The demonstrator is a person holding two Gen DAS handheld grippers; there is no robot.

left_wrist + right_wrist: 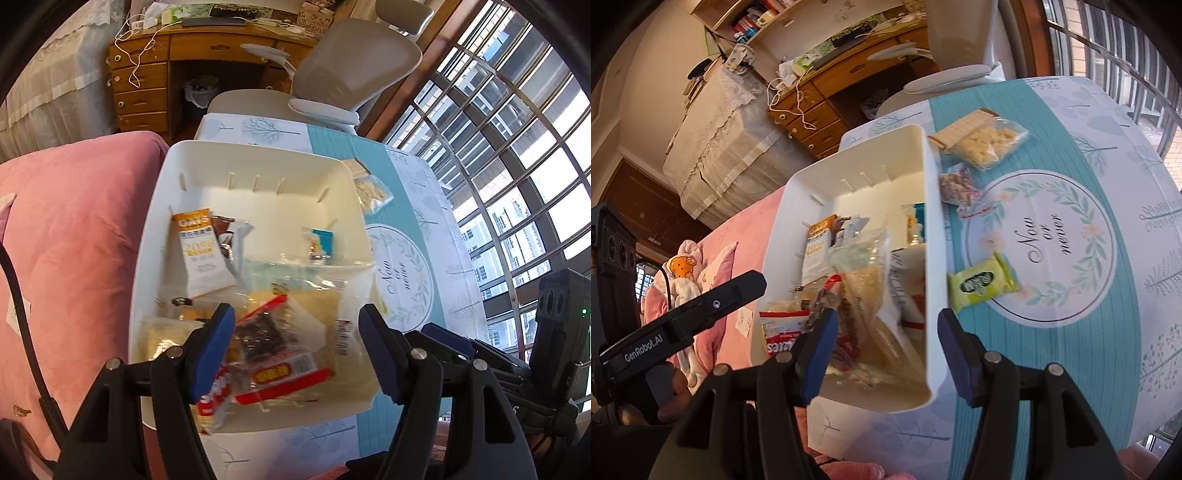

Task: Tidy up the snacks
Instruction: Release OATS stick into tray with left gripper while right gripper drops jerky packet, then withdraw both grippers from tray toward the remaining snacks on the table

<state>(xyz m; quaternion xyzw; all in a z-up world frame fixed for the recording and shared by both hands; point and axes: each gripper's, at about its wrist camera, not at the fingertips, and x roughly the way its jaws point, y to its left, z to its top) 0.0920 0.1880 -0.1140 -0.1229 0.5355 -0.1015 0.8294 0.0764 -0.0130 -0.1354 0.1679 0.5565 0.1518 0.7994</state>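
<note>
Over the white bin (192,155) both grippers, left (297,354) and right (884,356), gape half-wide, holding nothing. Green packet (980,284) at 3 o'clock outside; piled snacks could snag.

Standing behind: wooden desk (147,70), grey office chair (354,62). Lying left: pink bedding (66,236). Lining right: barred window (517,147).

Wooden desk (192,55) at back, drawer stack on its left, white cable hanging down the front, clutter on top. Grey mesh office chair (351,74) between desk and table. Table has a teal/white leaf-print cloth (1071,295). Pink bedding (66,240) on the left. Big grid-pane window (517,166) on the right, bright daylight. Bookshelf (750,18) above the desk.
</note>
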